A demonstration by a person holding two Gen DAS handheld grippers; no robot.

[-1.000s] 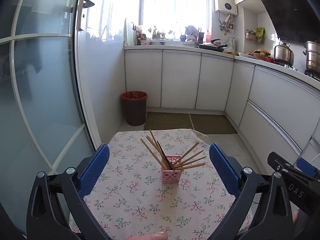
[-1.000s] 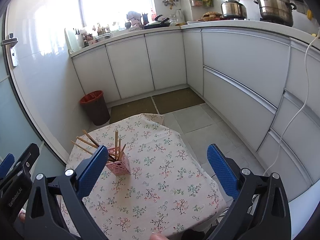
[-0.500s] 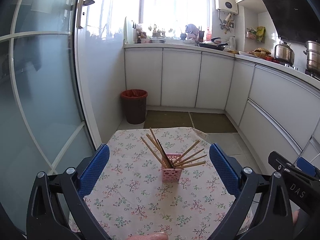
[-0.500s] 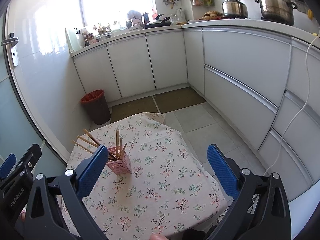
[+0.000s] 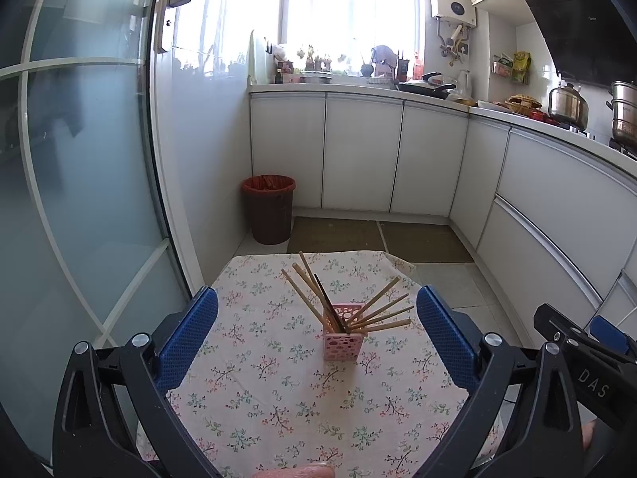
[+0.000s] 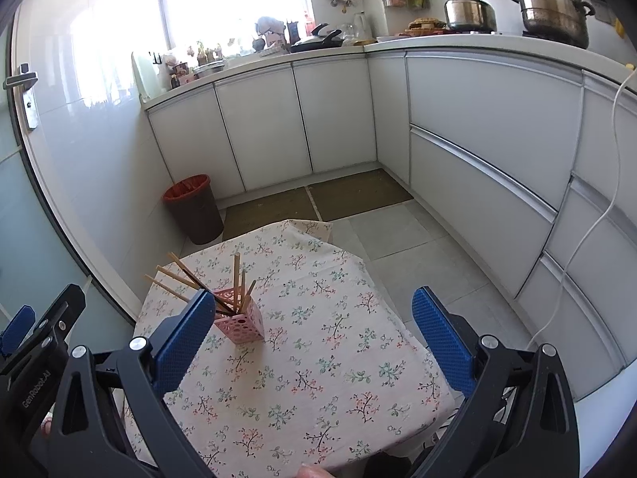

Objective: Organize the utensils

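A pink perforated holder (image 5: pixel 343 336) stands on a table with a floral cloth (image 5: pixel 278 398). Several wooden chopsticks (image 5: pixel 378 314) and a dark one fan out of it. My left gripper (image 5: pixel 317 328) is open and empty, held above the near side of the table, with the holder seen between its blue pads. My right gripper (image 6: pixel 308 328) is open and empty; the holder (image 6: pixel 240 322) sits just right of its left pad, which hides part of the chopsticks (image 6: pixel 187 279). The table cloth (image 6: pixel 318 358) fills the space below it.
A brown bin (image 5: pixel 268 209) with a red liner stands on the floor beyond the table, also in the right wrist view (image 6: pixel 194 208). White cabinets (image 5: pixel 362 155) line the back and right. A glass door (image 5: pixel 79 199) is at the left. Pots (image 6: pixel 553 4) sit on the counter.
Both grippers have pulled back and risen slightly, so the holder sits a little farther away. Both stay open and empty. The holder and chopsticks have not moved.
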